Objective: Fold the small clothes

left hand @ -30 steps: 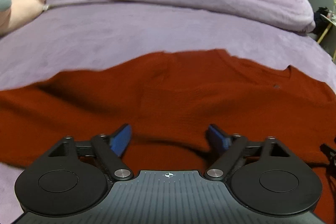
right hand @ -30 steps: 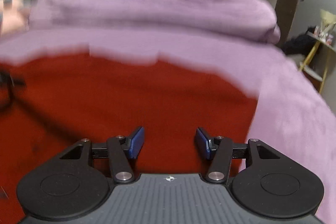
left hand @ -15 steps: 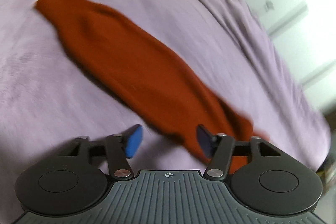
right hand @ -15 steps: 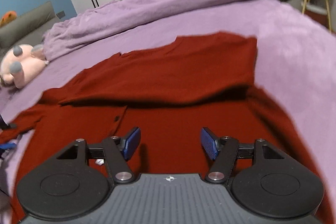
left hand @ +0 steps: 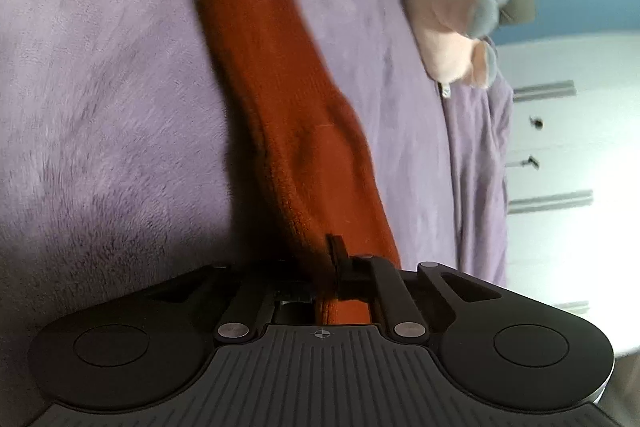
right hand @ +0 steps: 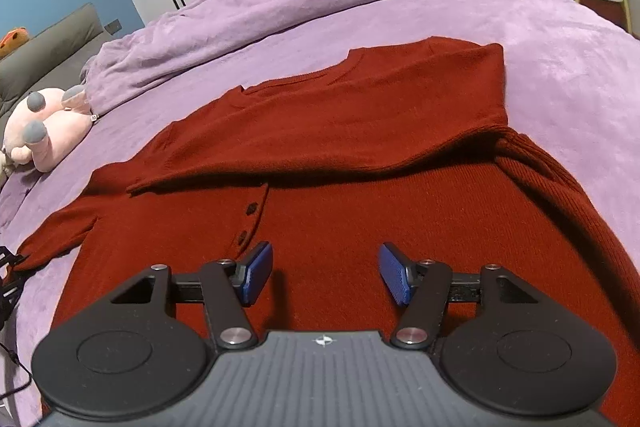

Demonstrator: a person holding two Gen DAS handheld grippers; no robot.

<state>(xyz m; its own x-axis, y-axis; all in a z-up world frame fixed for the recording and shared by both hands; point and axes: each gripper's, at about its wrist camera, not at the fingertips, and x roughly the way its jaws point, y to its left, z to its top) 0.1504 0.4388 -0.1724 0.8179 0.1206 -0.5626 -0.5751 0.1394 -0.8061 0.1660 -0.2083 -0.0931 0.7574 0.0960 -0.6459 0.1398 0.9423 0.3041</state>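
Left wrist view: blurred and rolled sideways; left gripper clamped on red sleeve, fingertips buried in knit. Sleeve stretched lengthwise away from the gripper across purple bed cover, cuff at far end. Pink plush toy beyond, upper right.

Right wrist view: right gripper spread wide, gripping nothing, above red cardigan lying on the bed, long axis left to right, far sleeve folded across the body, two buttons visible, lower hem cut off by the gripper body

Your rust-red knit cardigan on fuzzy purple fleece bedding.
Ribbed, matt wool-like cloth; your grippers' black plastic looks matt, their blue pads finely textured.
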